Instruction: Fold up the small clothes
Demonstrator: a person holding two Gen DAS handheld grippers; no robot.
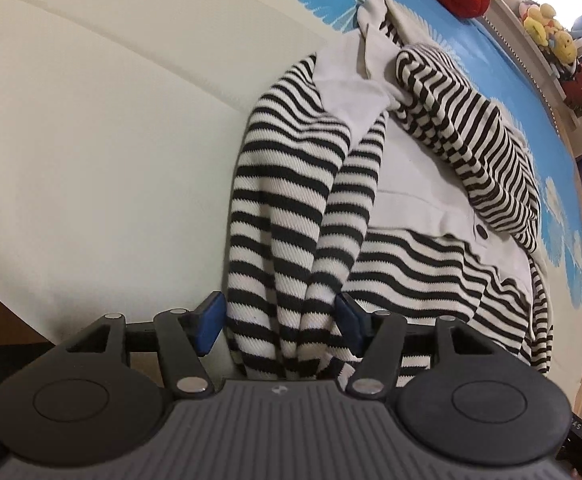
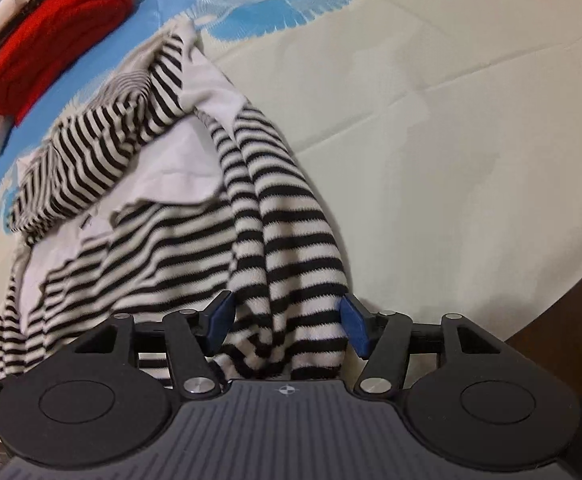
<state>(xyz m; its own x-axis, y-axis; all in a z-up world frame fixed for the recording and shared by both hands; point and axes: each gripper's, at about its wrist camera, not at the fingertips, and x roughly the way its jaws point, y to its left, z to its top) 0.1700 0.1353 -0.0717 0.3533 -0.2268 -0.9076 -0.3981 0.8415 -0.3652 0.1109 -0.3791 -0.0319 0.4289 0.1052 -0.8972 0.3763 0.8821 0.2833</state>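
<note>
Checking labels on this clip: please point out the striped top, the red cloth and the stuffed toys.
striped top (image 1: 287, 216), left wrist view, on the bunched striped fabric running toward the fingers.
red cloth (image 2: 51, 40), right wrist view, on the middle of its folded bulk.
stuffed toys (image 1: 547, 28), left wrist view, on the yellow toys.

A black-and-white striped garment (image 1: 291, 216) with plain white panels lies rumpled, one part bunched lengthwise.

I work over a bed covered by a cream sheet (image 2: 431, 128) printed with blue flowers (image 2: 251, 20). A black-and-white striped top (image 1: 411, 264) with white panels lies crumpled directly on it. Farther back, a folded red garment (image 2: 51, 44) rests on the blue part of the sheet, just beside other piled clothes.
</note>
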